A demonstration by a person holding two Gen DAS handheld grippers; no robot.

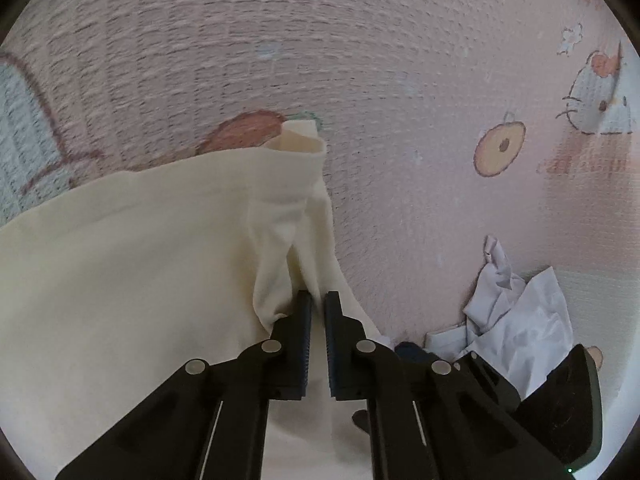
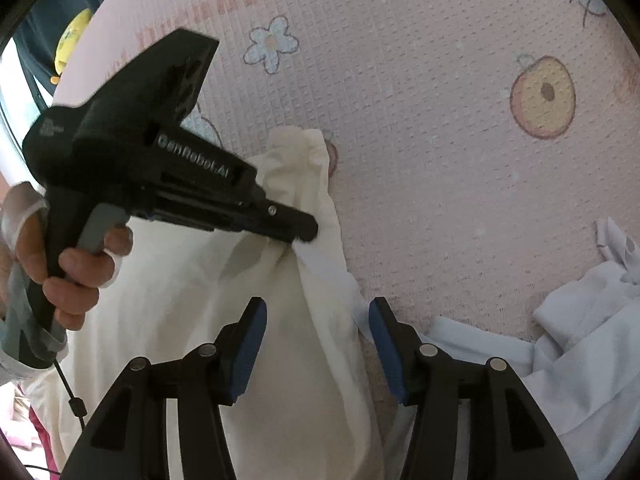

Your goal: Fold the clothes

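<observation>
Garment [image 1: 140, 248] on mat [image 1: 360, 80], crumpled cloth [image 1: 516, 312] to its right

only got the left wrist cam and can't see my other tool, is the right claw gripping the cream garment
Observer: No. The right claw is open, its pads either side of an edge of the cream garment, not pressing it.
Operator: does my left pinch look solid from the side
Observer: Yes. The left claw is shut on a fold, and the cloth puckers toward its tip.
</observation>
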